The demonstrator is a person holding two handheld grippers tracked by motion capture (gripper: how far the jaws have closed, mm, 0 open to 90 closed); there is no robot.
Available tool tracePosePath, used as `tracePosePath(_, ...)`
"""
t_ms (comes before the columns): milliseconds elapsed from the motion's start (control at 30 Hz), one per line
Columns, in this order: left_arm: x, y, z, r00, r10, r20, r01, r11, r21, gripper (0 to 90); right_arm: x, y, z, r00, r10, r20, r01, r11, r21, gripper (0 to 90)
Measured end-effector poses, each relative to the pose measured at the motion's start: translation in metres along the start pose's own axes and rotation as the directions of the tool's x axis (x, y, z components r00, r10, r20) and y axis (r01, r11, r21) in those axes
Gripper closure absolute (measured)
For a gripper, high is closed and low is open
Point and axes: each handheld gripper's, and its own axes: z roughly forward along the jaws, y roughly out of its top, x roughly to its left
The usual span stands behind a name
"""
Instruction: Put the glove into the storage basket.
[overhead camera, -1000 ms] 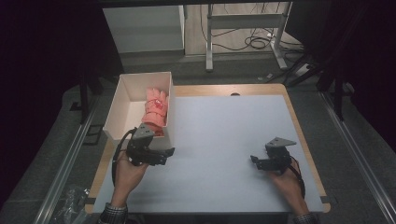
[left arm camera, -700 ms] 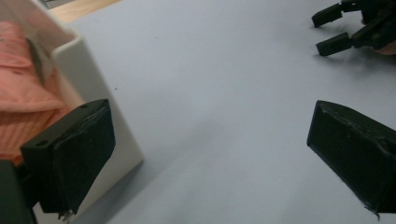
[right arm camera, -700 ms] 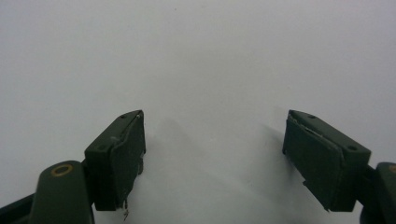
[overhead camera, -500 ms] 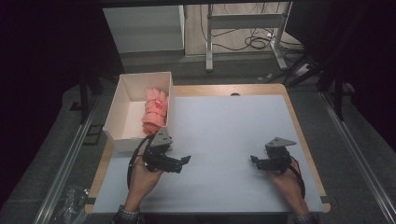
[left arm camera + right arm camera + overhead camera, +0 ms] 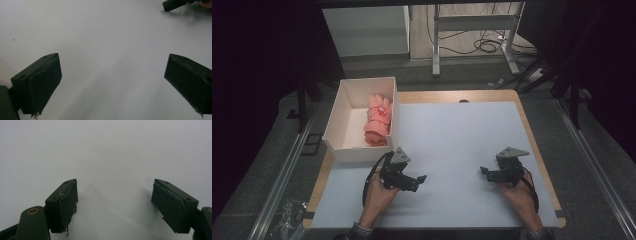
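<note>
No text, label, brand, number or sign can be read anywhere in these views. The white box (image 5: 343,127), the pink cloth (image 5: 378,119) inside it and the pale table top (image 5: 462,145) carry no lettering that can be made out. The black jaws seen in both gripper views are plain as well.

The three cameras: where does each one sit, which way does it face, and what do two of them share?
High view: above the person's side, facing forward and down on the table; both hands and forearms show.
Left gripper view: on the left gripper, along its open jaws.
Right gripper view: on the right gripper, along its open jaws.
Shared: the right gripper appears in the high and left gripper views.
</note>
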Motion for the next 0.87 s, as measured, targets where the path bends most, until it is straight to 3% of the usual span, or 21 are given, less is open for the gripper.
tracePosePath(267,0.000,-0.013,0.020,1.0000,-0.005,-0.008,0.005,0.9991,0.042,1.4,0.000,0.000,0.000,1.0000,0.000,0.000,0.000,1.000,0.000,21.3)
tracePosePath(533,-0.004,-0.020,0.038,0.9994,0.024,-0.024,-0.022,0.9940,0.108,1.4,0.000,0.000,0.000,1.0000,0.002,0.000,-0.002,1.000,0.000,21.3)
tracePosePath(600,-0.006,-0.019,0.039,0.9980,0.049,-0.040,-0.044,0.9924,0.115,0.6,0.000,0.000,0.000,1.0000,0.001,0.001,-0.001,1.000,-0.001,21.3)
tracePosePath(867,-0.006,-0.019,0.040,0.9981,0.047,-0.039,-0.042,0.9918,0.120,0.2,0.000,0.000,0.000,1.0000,-0.001,0.000,0.001,1.000,0.000,21.3)
